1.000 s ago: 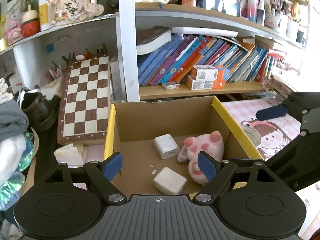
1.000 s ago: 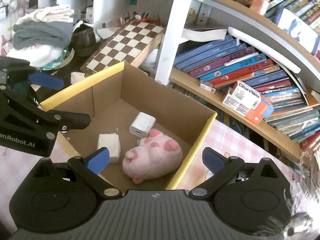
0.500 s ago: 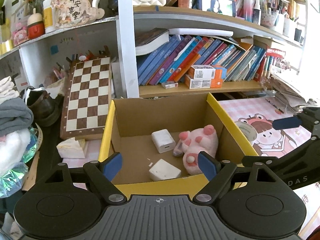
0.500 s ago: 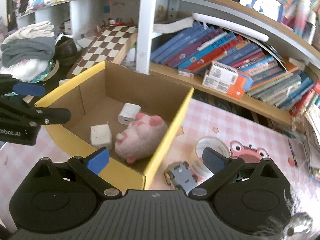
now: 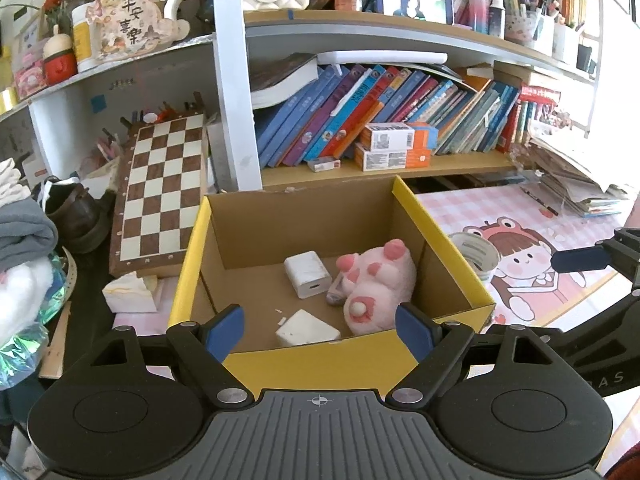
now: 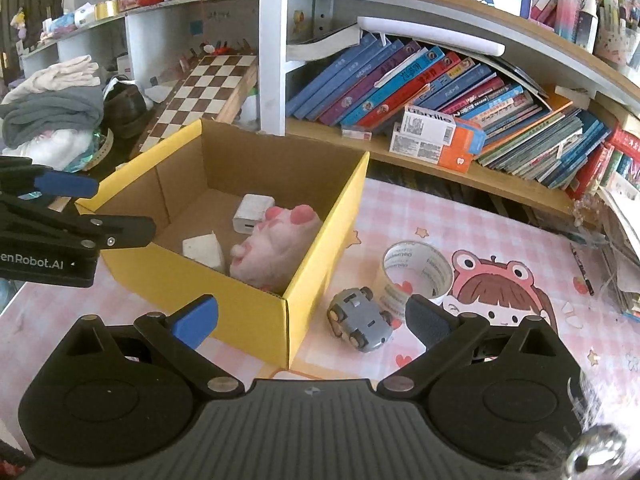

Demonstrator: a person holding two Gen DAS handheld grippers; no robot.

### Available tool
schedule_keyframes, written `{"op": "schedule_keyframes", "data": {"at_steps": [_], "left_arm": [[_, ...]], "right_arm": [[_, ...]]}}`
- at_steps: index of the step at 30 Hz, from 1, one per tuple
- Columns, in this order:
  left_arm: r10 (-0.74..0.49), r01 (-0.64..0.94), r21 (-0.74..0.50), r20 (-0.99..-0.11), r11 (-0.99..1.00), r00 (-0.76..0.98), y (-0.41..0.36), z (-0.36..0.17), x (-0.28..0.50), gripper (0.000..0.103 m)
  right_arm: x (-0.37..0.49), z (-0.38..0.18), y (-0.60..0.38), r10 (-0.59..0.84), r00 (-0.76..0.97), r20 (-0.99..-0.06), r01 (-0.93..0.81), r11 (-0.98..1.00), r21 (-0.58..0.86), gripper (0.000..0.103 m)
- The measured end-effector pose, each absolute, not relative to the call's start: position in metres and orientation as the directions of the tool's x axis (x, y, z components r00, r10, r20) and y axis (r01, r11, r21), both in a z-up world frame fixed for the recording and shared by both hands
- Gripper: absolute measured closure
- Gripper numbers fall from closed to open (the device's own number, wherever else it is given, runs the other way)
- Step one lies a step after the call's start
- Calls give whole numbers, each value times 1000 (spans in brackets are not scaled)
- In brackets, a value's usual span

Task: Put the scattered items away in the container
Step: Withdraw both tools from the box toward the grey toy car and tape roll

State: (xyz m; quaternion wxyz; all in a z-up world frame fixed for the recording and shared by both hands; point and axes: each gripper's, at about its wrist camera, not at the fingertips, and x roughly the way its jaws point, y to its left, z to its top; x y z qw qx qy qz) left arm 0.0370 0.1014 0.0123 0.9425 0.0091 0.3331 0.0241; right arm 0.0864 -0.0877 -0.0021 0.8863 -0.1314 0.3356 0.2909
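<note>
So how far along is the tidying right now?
Done: the pink plush, charger and white block lie in the box. In hand: nothing; the left tool and right tool are open and empty. Left: the toy car and tape roll on the mat.

In your left wrist view, the yellow-rimmed cardboard box's [image 5: 440,236] right wall hides most of the clear tape roll [image 5: 478,250], and the grey toy car is out of sight. Its near wall cuts off the lower white block [image 5: 306,332]. A small object [image 5: 335,294] wedged against the pink plush pig [image 5: 378,280] is too hidden to identify. In your right view, the near wall covers the pig's underside [image 6: 276,256].
</note>
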Motion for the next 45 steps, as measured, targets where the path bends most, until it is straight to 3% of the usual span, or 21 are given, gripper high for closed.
{"op": "schedule_keyframes", "data": {"at_steps": [45], "left_arm": [[72, -13, 96, -647, 995, 759, -9, 11, 56, 18]], "right_arm": [[124, -12, -186, 446, 588, -674, -583, 812, 29, 2]]}}
